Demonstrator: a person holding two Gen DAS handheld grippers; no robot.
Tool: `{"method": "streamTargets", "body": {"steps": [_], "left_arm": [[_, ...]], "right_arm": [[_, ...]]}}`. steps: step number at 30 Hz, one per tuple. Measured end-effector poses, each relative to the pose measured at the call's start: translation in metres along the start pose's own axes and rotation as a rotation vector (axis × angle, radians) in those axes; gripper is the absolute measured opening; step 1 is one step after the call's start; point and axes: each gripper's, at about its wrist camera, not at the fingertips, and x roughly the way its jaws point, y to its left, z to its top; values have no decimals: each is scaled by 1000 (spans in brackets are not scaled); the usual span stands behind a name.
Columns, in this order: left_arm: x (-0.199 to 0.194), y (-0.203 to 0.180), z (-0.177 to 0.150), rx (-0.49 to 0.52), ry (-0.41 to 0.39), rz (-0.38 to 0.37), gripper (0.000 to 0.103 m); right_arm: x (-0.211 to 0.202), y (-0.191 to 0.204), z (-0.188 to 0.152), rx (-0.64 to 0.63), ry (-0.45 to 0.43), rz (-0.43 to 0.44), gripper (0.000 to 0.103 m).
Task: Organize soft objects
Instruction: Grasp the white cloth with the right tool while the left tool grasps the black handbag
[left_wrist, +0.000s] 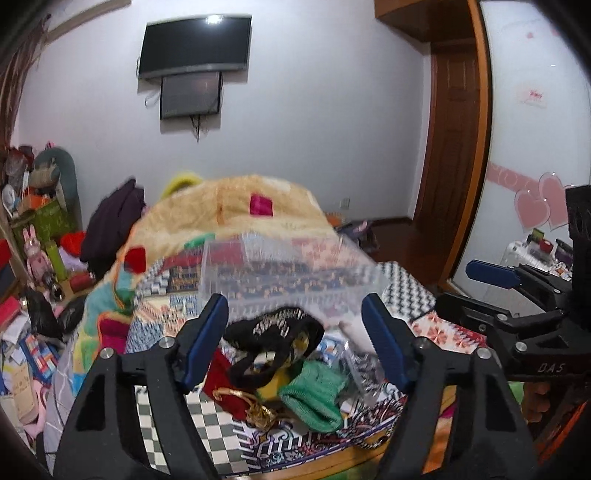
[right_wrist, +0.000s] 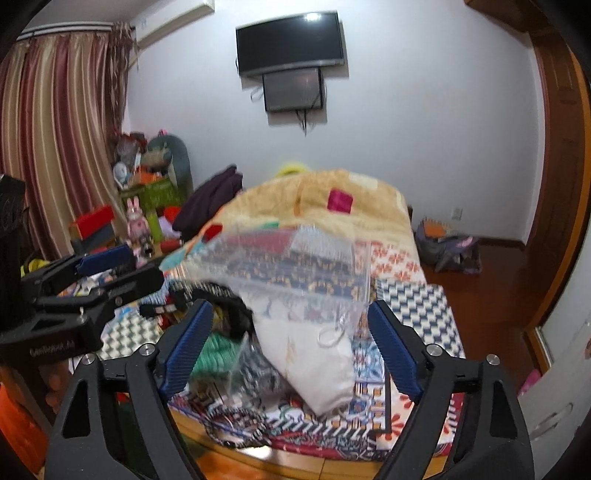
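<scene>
Soft objects lie heaped at the near edge of the bed (right_wrist: 424, 295), on its patterned cover. The heap comprises a black mesh item (left_wrist: 273, 332), a green knitted piece (left_wrist: 314, 398), a red cloth with gold cord (left_wrist: 229, 391), a white fabric bundle (right_wrist: 314, 362) and a black-and-white patterned piece (right_wrist: 255, 373). A clear plastic container (left_wrist: 280, 273) stands just behind the heap; motion blur prevents telling whether it is a rigid box or a bag.

Left gripper (left_wrist: 295, 339): jaws spread wide, holding nothing, with the black mesh item lying between and below the blue pads (left_wrist: 207, 339). Right gripper (right_wrist: 291, 347): jaws likewise wide apart and empty, framing the white fabric bundle.

Appearance: every item is limp and crumpled. The pieces overlap and touch one another, so boundaries between them are unclear. The mesh item has loose straps or loops draped over the green piece.

Probable faults:
1. Multi-item pickup. Cause: straps of the mesh item appear to lie over adjacent pieces; closing on it may drag the green piece or the gold cord along.
2. Slip from grasp. Cause: thin fabric pinched at a single layer may pull free of the pads.
3. Items falling to the floor. Cause: the heap sits near the bed edge, and any sideways drag may push pieces over.
4. Gripper collision. Cause: both grippers work close together over one heap.
</scene>
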Motion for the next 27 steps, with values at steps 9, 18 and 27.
{"method": "streamTargets", "body": {"steps": [9,18,27], "left_arm": [[55,20,-23,-86,154,-11,59],[78,33,-24,-138,181,-44,32],[79,37,-22,-154,168,-58,9]], "right_arm": [[38,-21,-23,56,179,60,79],[66,-30,-38,108,292,47,50],[68,-32,-37,130,285,38,14]]}}
